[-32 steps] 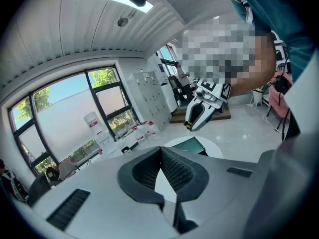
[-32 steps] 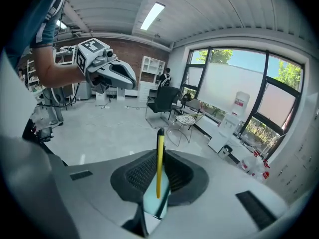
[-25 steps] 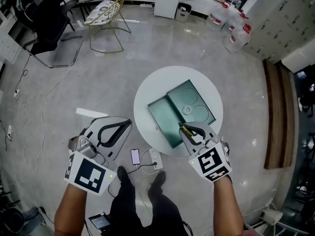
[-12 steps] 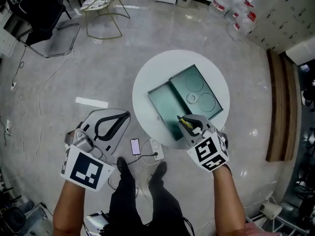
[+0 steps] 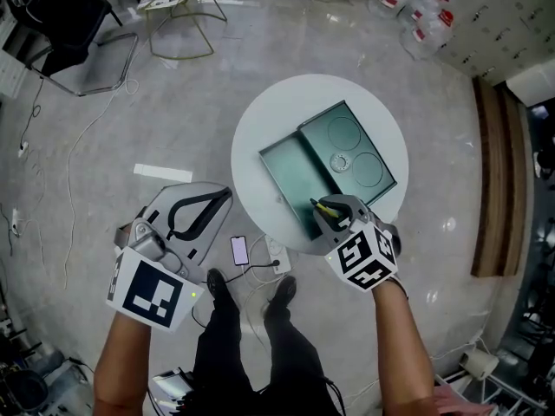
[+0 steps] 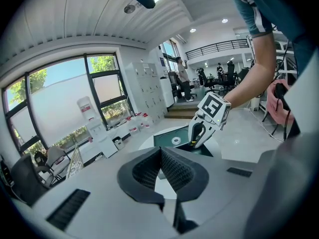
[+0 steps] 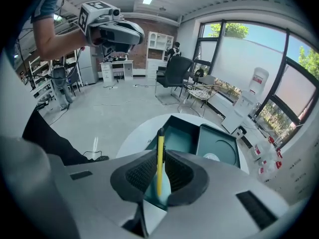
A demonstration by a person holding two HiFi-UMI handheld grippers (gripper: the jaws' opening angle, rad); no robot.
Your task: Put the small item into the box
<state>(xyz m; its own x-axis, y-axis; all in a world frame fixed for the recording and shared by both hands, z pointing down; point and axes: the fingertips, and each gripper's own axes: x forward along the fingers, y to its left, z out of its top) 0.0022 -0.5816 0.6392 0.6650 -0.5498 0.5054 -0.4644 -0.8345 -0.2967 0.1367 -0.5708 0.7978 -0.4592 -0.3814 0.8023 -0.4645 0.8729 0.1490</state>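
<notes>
Small item (image 7: 160, 151), where is it?

Pinched between the jaws of the right gripper (image 5: 332, 208). It is a thin yellow stick with a dark tip, standing up out of the closed pads. It hangs over the table (image 5: 260, 124) at its 6 o'clock edge, just short of the box (image 5: 290, 178).

And the left gripper (image 6: 160, 163)?

Jaws together on nothing, held off over the floor at the table's 8 o'clock.

So which step?

I'd say the carry, close to done; nothing is in the box yet. The open tray lies at 11 o'clock from the stick, and the lid (image 5: 360, 159), with a whitish ring (image 5: 340, 161) on it, at 1 o'clock. Next should be a short reach over the tray wall, then parting the jaws above the tray, not the lid.
</notes>
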